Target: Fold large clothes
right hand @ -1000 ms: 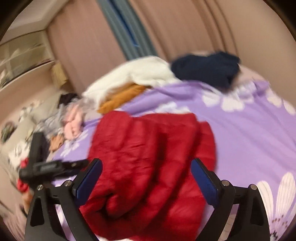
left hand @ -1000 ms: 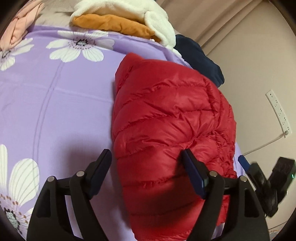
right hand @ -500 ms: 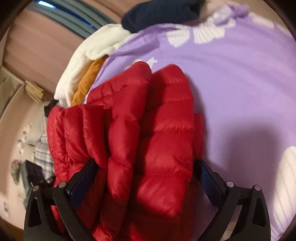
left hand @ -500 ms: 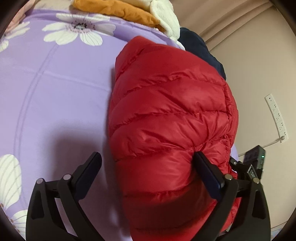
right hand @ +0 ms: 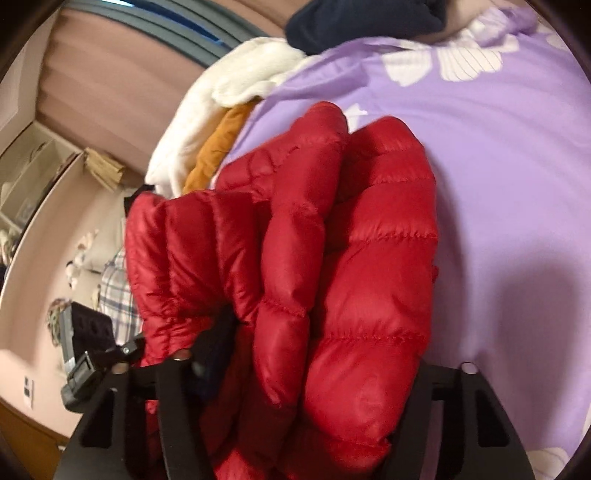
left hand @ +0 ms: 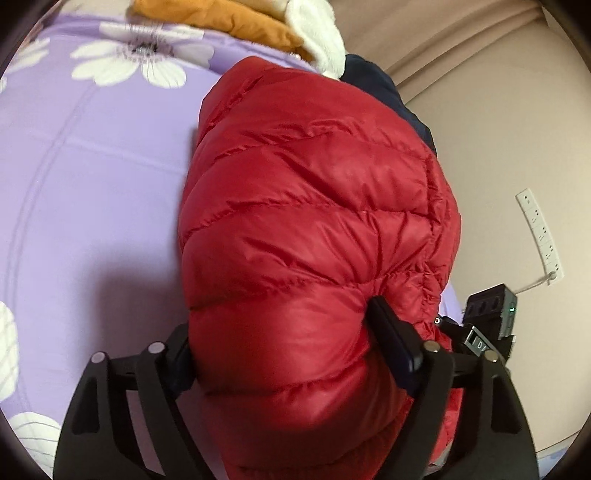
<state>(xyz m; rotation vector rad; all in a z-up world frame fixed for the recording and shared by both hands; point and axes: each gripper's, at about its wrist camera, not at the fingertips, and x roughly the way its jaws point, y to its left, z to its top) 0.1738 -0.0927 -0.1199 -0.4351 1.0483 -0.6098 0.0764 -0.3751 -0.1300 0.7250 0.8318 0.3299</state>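
bed: smooth lilac bedspread (left hand: 92, 177) printed with big white daisies, stitched seams crossing it.
jacket: glossy red quilted puffer jacket (left hand: 314, 229), folded into a plump bundle of rounded, stitched tubes, lying on the bed near its edge.
pile: fluffy white fleece (right hand: 207, 107) over a mustard garment (right hand: 218, 147), with a soft navy garment (right hand: 365, 18) beside them at the far side of the bed.
left hand-held gripper (left hand: 291, 339): matte black, clenched on the jacket's near end.
right hand-held gripper (right hand: 317, 362): black, squeezing the bundle's thick folds from the other side.
wall: white power strip (left hand: 539, 232), plug and cord.
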